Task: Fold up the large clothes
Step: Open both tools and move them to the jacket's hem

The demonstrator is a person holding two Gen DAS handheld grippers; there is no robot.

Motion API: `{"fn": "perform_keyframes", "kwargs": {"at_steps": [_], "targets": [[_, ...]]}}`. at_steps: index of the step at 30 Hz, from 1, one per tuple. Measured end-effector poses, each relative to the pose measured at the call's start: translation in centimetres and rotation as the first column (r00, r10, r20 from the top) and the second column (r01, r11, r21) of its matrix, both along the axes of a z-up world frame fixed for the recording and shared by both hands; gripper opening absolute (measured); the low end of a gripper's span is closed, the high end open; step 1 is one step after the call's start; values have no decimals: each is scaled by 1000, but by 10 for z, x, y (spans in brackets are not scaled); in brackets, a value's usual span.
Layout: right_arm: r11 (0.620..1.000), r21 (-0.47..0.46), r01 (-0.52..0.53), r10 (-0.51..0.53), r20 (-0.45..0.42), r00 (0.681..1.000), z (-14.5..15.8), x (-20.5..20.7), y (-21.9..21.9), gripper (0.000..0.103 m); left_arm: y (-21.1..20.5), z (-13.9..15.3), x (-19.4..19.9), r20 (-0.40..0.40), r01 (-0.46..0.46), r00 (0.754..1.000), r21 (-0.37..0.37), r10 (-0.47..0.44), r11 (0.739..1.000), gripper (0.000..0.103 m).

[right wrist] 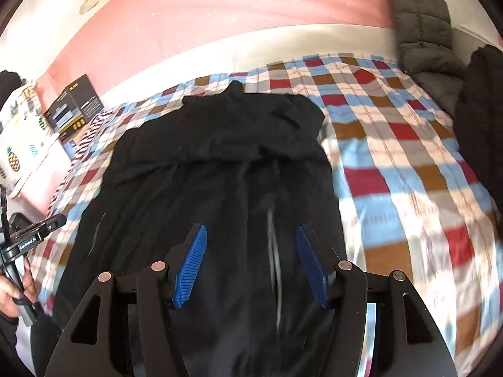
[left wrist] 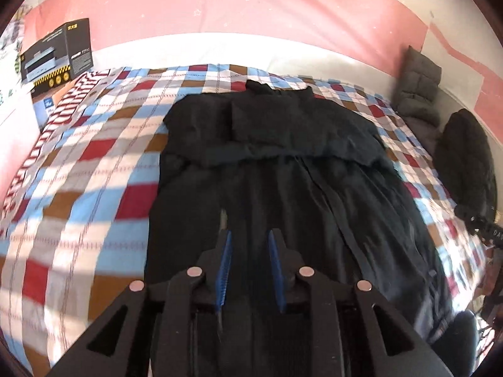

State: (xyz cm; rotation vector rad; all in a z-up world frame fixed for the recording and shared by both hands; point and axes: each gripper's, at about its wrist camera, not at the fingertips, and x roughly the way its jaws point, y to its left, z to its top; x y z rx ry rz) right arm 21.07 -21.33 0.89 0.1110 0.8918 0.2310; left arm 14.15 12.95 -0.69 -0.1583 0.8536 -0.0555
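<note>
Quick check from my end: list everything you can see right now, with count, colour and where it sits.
garment: one, black, spread on the bed, far part folded over.
bedspread: one, checked red, blue, brown, white, under the garment.
box: one, black, far left corner.
cushion: one, grey, far right by the wall.
dark bundle: one, black, right edge.
left gripper: one, black with blue pads, open, empty, above the garment.
right gripper: same, open, empty.
hand: one, holding the left gripper's handle.
</note>
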Motion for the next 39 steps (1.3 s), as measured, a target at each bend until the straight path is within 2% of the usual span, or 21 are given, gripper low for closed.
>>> {"fn": "perform_keyframes", "kwargs": {"at_steps": [8,14,18,29,34,35,38,39], "targets": [[1000,21,-20,20,-25,999,4,-73,13,60,-12,7,-72,-11,-15,1000,-21,15,1000,26],[999,6,-40,40,-24,999,5,-109,22,61,-13,5,-108,-26,-35,999,-18,35,999,26],[999,5,-42,42,-35,999,2,-127,21,67,-10,0,-124,-45,-44,998,-13,44,999,26],[1000,21,15,-13,-77,997,-14,-137,-4,68,0,-13,-130,-69,-99,992,43,102,994,26],[999,24,43,-41,-101,994,-26,-129,-19,74,18,-29,-118,-103,-135,985,43,139,990,26],[998,24,52,-49,-108,993,-29,-126,-23,74,22,-32,-116,-111,-144,983,43,148,989,28],[997,24,78,-74,-139,988,-41,-116,-38,75,36,-44,-110,-136,-168,976,28,170,985,46],[996,26,88,-84,-148,985,-46,-112,-44,75,40,-48,-108,-144,-173,974,20,174,985,48]]}}
